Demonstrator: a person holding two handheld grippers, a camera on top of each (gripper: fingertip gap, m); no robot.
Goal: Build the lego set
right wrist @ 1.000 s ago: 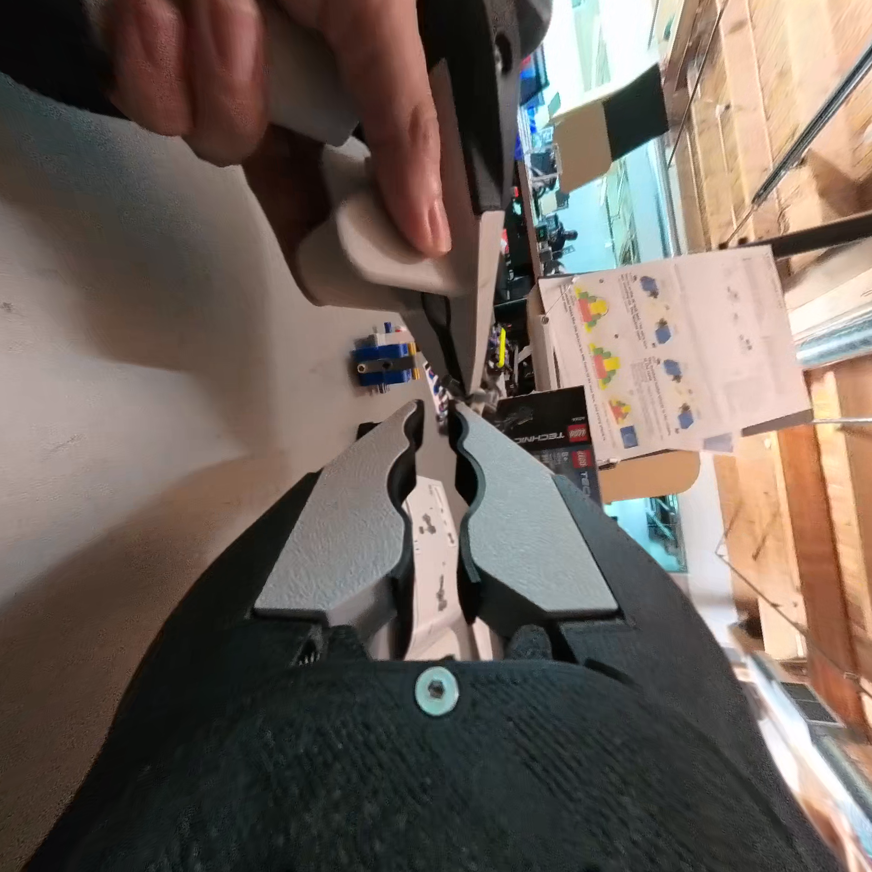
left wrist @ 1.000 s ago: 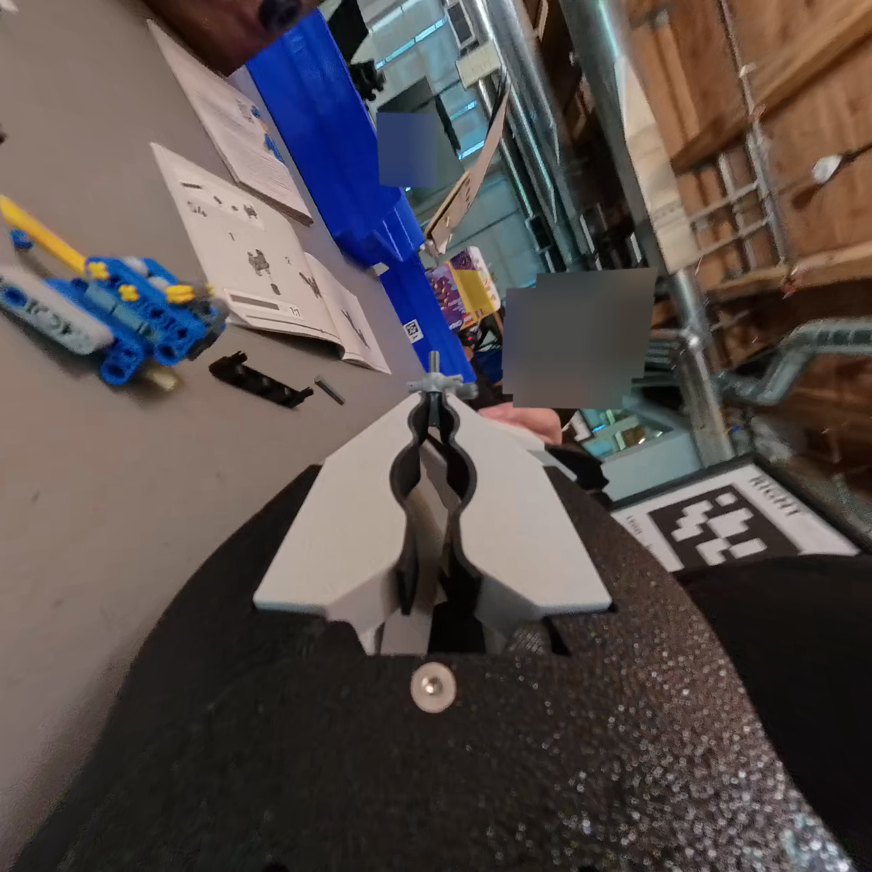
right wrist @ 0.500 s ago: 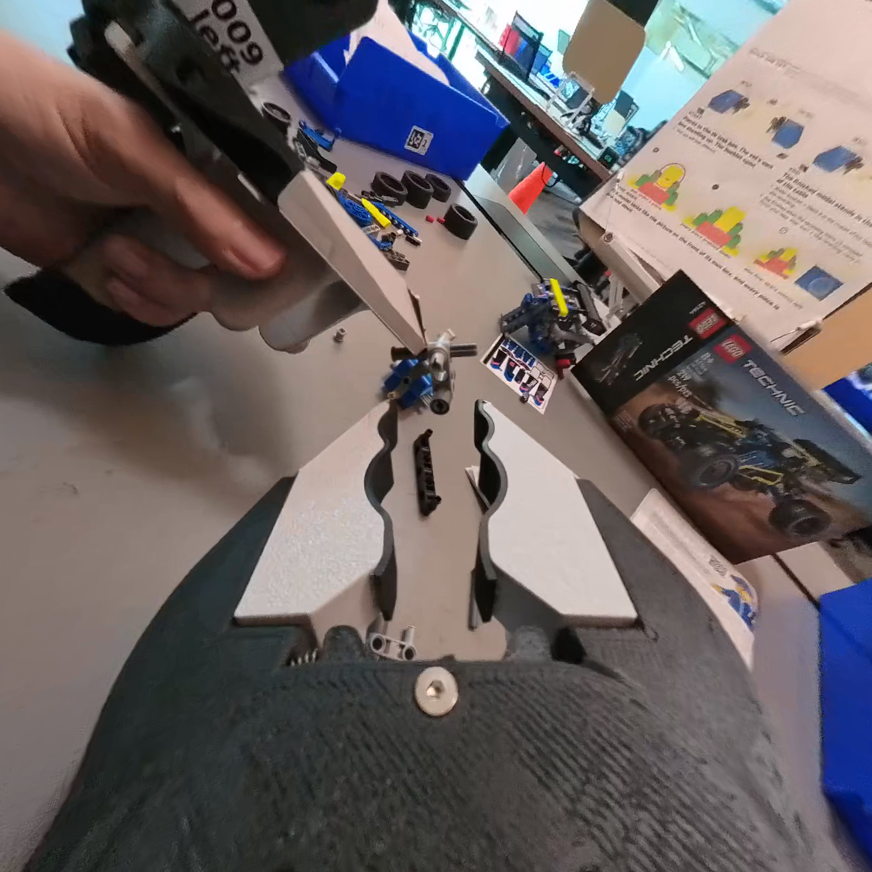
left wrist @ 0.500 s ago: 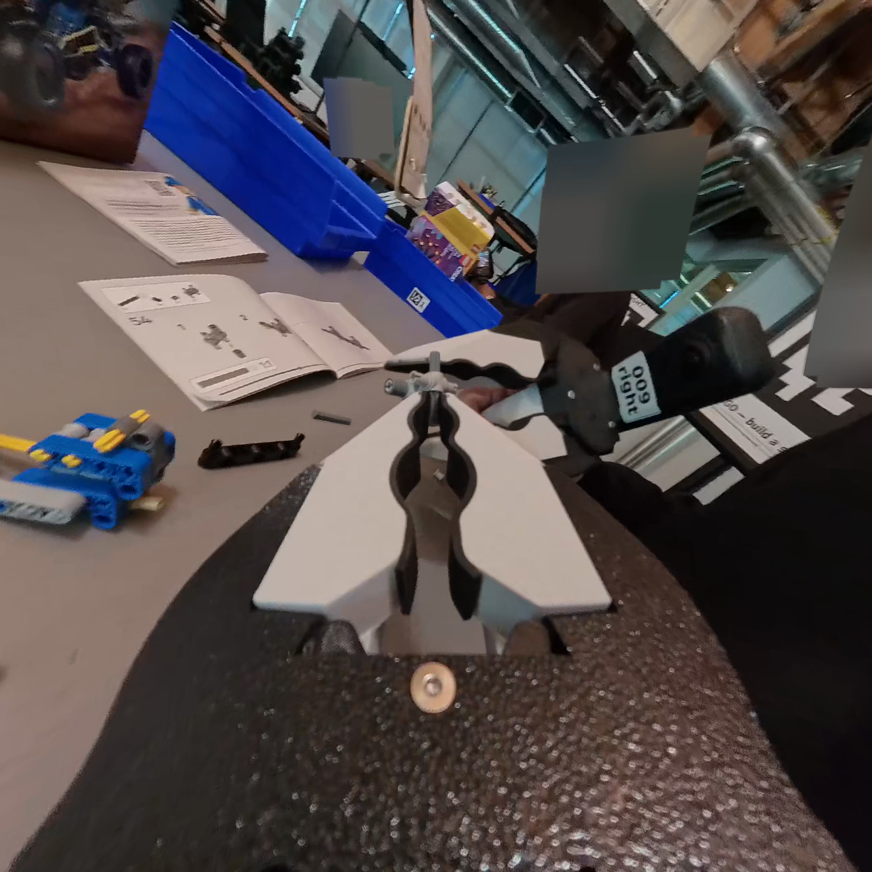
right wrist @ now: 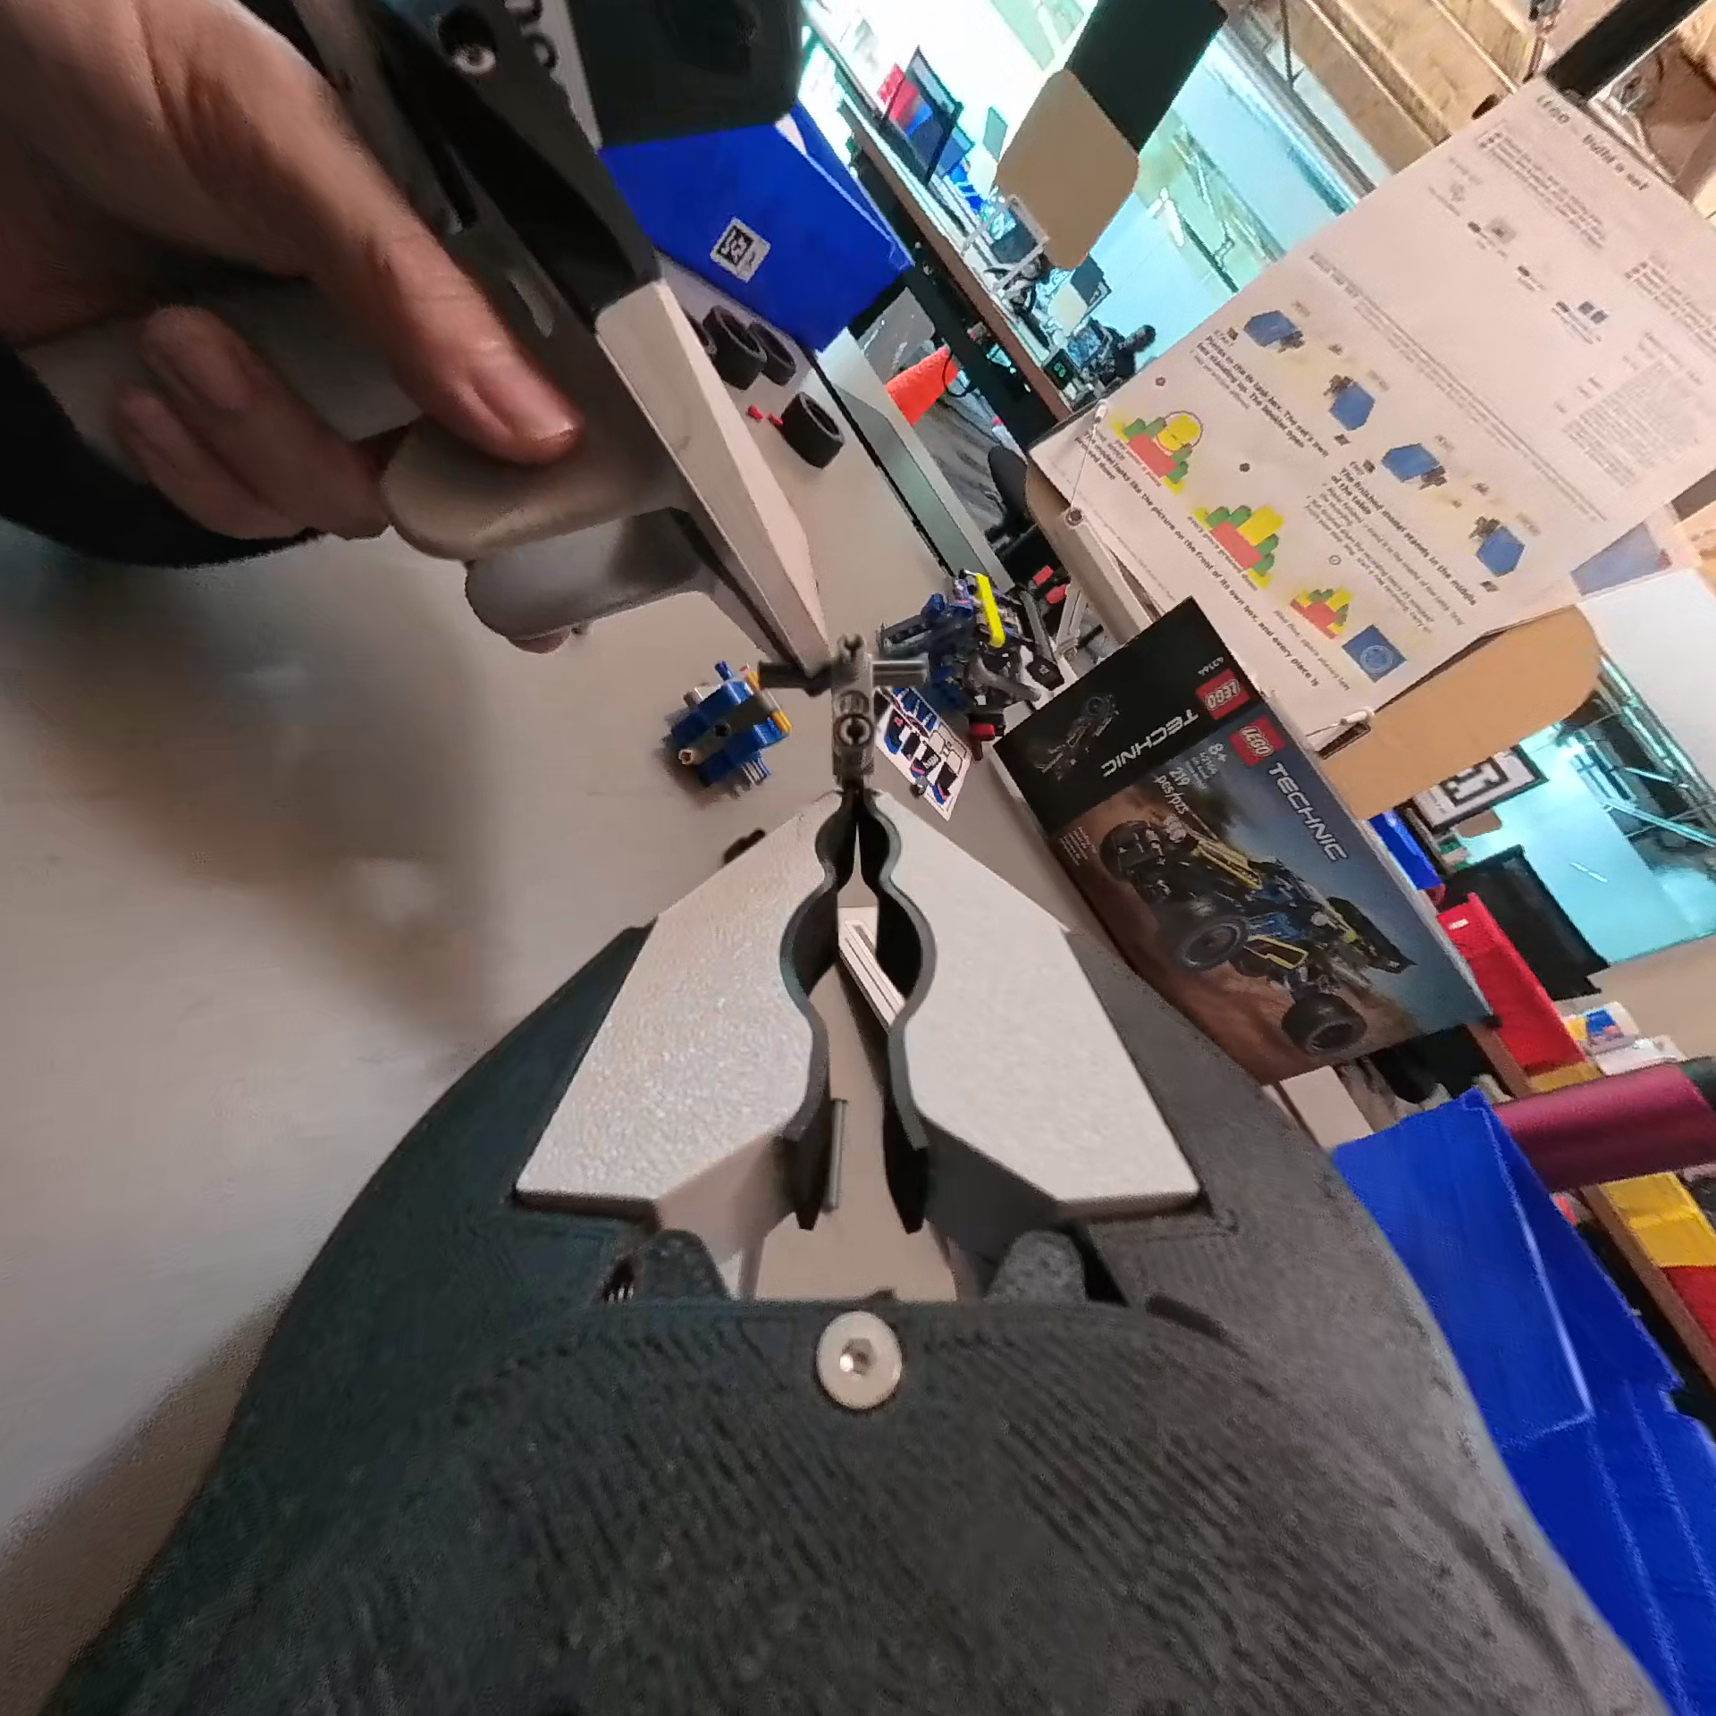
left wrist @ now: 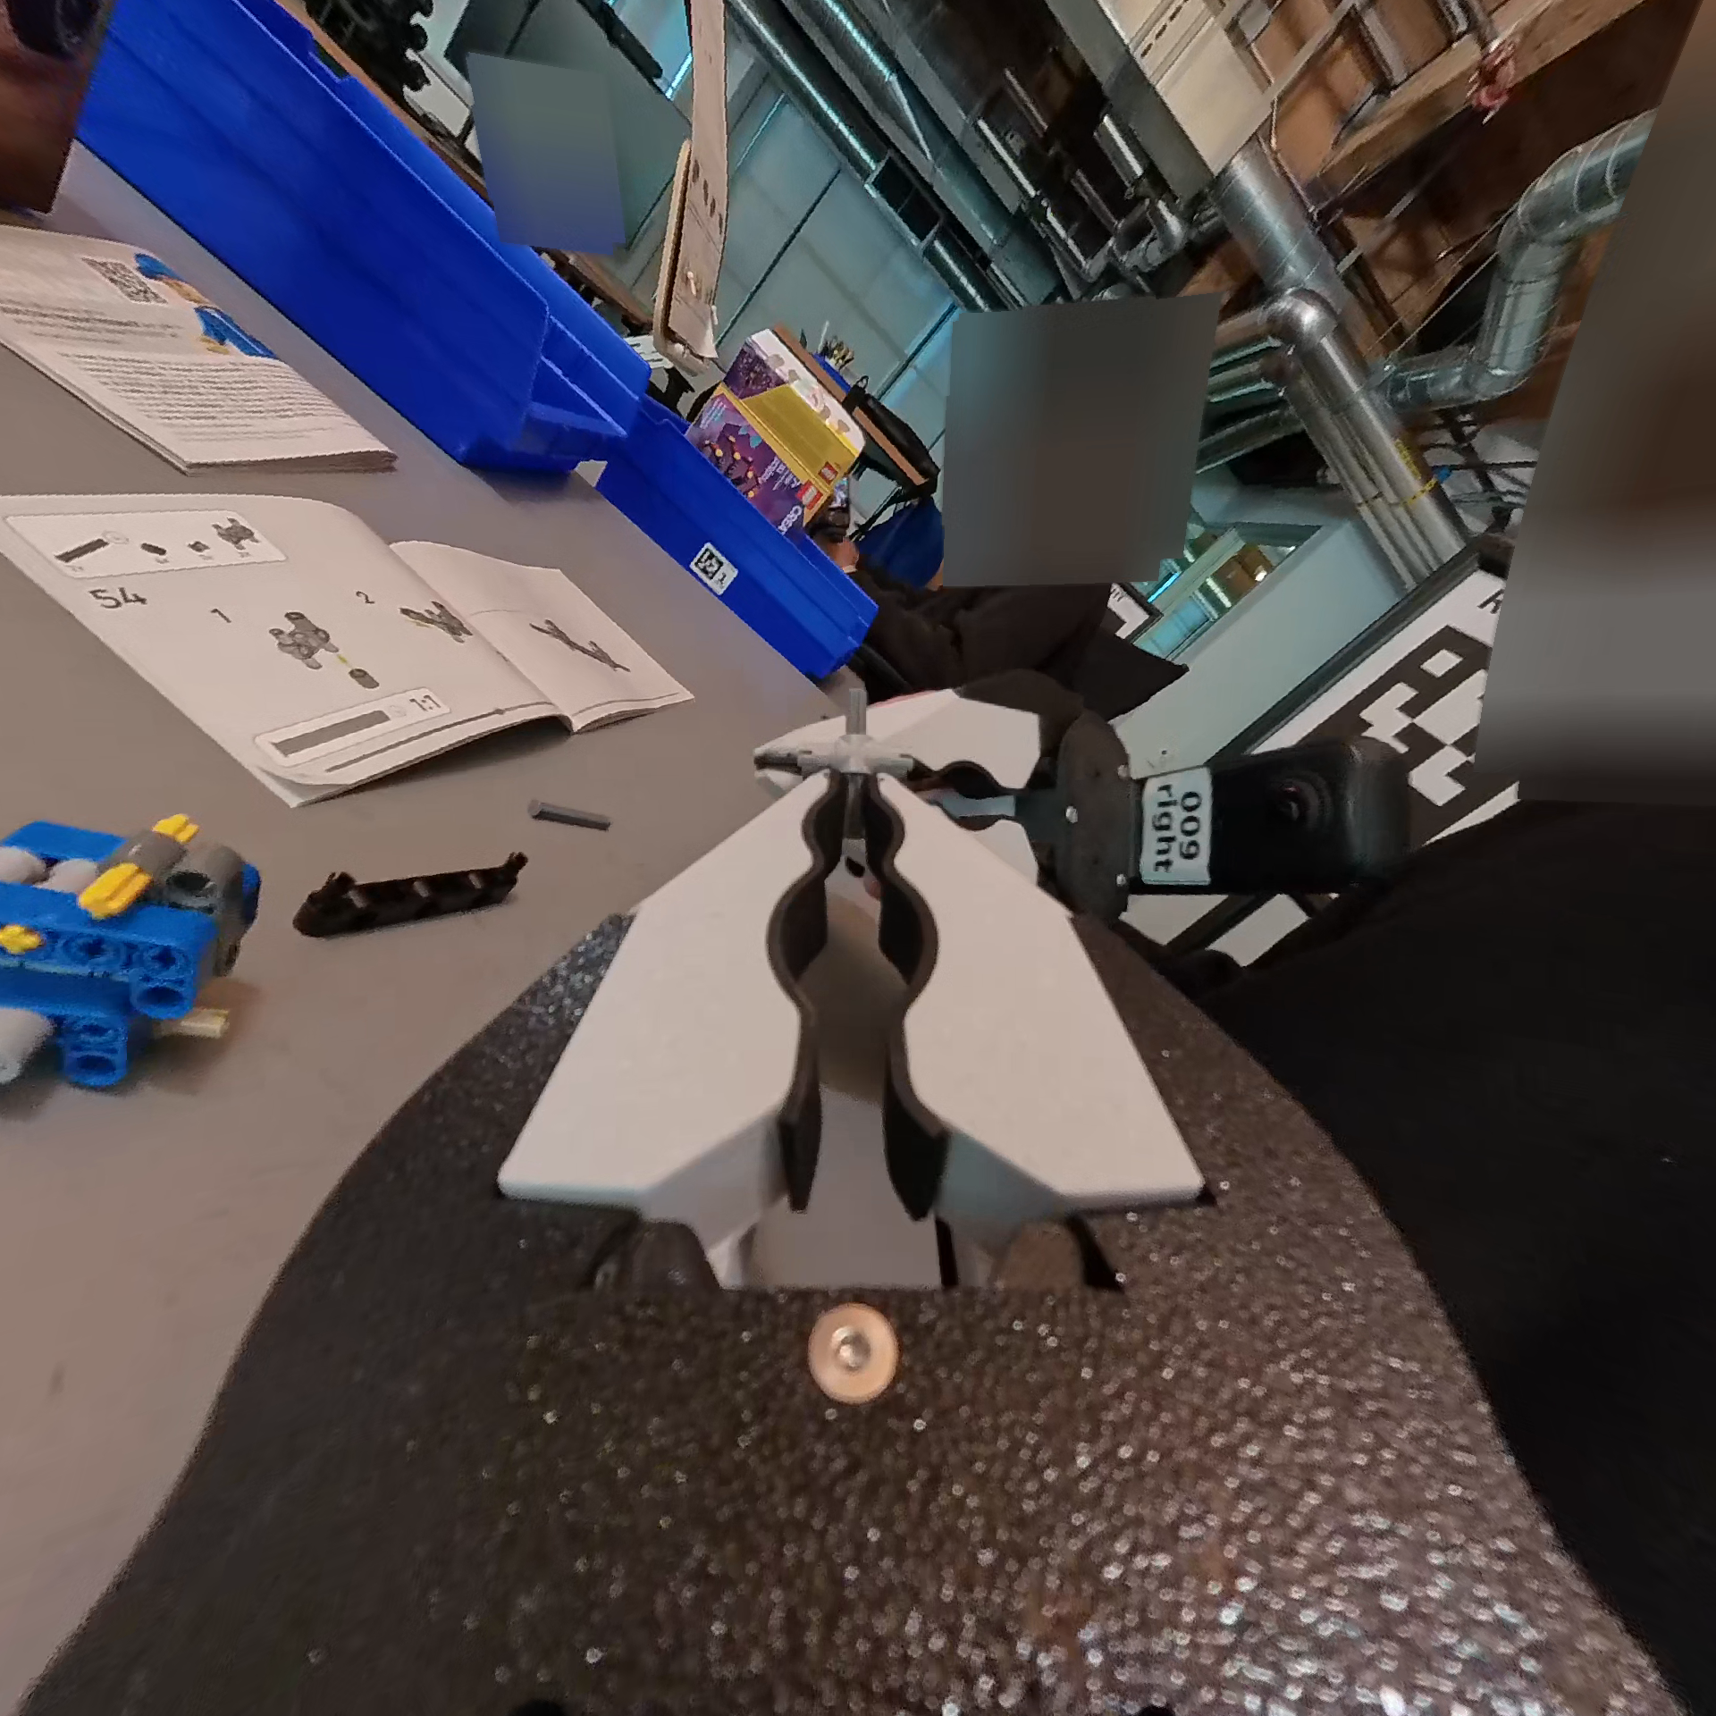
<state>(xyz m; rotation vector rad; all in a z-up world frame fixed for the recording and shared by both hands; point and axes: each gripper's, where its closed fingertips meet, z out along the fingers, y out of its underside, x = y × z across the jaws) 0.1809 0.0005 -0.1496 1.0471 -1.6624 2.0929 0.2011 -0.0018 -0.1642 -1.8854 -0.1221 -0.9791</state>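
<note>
Pinching grey cross piece: left tongs | right tongs clamp its lower end

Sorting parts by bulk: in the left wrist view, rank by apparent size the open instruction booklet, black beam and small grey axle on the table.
1. Open instruction booklet
2. Black beam
3. Small grey axle

The axle lies farther away, so its rank is less certain.

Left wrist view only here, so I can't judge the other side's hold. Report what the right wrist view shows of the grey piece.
Observer: The right gripper is shut on the near end of the grey piece.
Operator: Tell me what lies behind it.
Observer: A sticker sheet lies flat on the table, just beyond the piece.
Operator: Find me the tyres.
Observer: Black tyres sit far back on the table.
</note>
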